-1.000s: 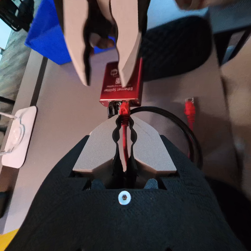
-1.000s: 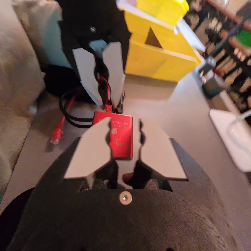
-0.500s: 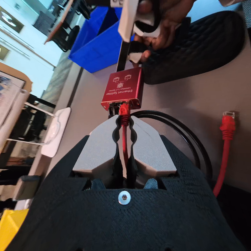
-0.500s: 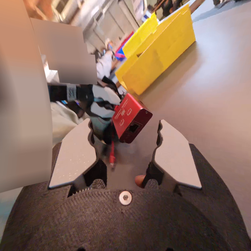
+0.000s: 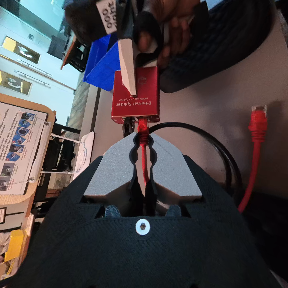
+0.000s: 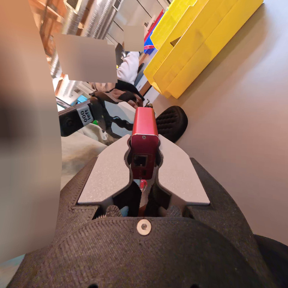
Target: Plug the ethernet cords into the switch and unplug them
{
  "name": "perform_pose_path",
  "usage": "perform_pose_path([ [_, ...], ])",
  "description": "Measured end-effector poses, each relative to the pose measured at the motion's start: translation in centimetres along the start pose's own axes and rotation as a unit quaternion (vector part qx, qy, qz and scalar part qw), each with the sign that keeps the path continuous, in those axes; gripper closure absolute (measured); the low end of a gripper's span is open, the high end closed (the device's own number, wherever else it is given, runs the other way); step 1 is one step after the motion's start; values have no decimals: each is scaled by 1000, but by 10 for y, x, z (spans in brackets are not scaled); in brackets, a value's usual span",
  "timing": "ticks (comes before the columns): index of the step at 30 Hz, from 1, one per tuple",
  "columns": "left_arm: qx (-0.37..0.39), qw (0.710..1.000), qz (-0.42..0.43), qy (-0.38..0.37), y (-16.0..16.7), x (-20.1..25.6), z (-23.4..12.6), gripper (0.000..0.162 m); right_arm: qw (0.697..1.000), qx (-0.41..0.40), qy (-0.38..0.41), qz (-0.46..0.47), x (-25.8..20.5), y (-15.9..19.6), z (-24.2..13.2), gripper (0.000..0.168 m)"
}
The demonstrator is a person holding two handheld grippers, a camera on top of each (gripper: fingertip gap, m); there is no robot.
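A red metal switch box [image 5: 135, 95] is held off the grey table. My left gripper [image 5: 143, 137] is shut on a red ethernet cord [image 5: 144, 157] just behind its plug [image 5: 142, 124], which sits in a port on the switch's near face. A black cord [image 5: 202, 137] is plugged in beside it. My right gripper [image 6: 144, 140] is shut on the switch [image 6: 144, 149] from the far end, one finger [image 5: 127, 73] lying across its top. The switch's near face in the right wrist view shows an empty port [image 6: 140, 160]. A second red cord end [image 5: 258, 123] lies loose on the table.
A blue bin [image 5: 102, 71] stands behind the switch, a black padded rest [image 5: 210, 43] to the right. A yellow bin [image 6: 194, 46] stands on the table's far side. A white stand base [image 5: 85, 149] and a framed instruction sheet [image 5: 18, 148] are at the left.
My right gripper was open and off the switch; it has come in and closed on the switch's far end. My left gripper has kept hold of the plugged red cord.
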State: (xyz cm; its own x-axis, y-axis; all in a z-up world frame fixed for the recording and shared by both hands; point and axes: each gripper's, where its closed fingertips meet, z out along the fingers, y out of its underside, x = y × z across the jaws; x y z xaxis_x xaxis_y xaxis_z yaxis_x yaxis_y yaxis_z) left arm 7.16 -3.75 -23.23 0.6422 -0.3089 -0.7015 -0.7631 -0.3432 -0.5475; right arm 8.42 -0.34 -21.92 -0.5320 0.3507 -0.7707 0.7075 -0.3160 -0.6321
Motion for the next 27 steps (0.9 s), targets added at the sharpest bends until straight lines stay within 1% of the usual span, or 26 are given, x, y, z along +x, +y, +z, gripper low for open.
perform_pose_path([
  [3,-37,998,41,14,6,3,3,152,999,-16,34,-19,4,3,2,140],
  [5,-36,998,34,26,8,4,5,153,999,-18,37,-21,6,3,2,140],
  [7,-31,999,38,11,8,-1,4,152,999,2,33,-23,7,0,2,141],
  [10,-17,999,20,-20,3,-16,1,149,998,62,-11,7,2,-10,-2,141],
  [11,-26,999,17,-24,4,-18,0,143,997,78,-20,17,2,-12,-2,141],
  [13,-50,998,7,-37,13,-21,-2,124,994,103,-28,28,5,-17,-6,141],
  [14,-48,998,4,-39,15,-22,-5,127,993,110,-33,33,5,-19,-8,141],
  [15,-45,998,3,-44,16,-23,-7,136,993,109,-35,33,5,-18,-9,141],
  [17,-35,998,5,-60,17,-27,-10,146,994,99,-35,31,4,-15,-7,141],
  [20,-27,998,7,-56,14,-25,-12,154,995,88,-40,32,3,-13,-3,141],
  [22,-37,998,27,-46,15,-22,-12,156,996,76,-41,34,2,-11,-1,141],
  [24,-36,998,26,-39,12,-20,-13,157,996,69,-41,32,0,-11,0,141],
  [27,-33,996,53,-62,9,-22,-14,158,995,76,-47,43,-3,-13,0,141],
])
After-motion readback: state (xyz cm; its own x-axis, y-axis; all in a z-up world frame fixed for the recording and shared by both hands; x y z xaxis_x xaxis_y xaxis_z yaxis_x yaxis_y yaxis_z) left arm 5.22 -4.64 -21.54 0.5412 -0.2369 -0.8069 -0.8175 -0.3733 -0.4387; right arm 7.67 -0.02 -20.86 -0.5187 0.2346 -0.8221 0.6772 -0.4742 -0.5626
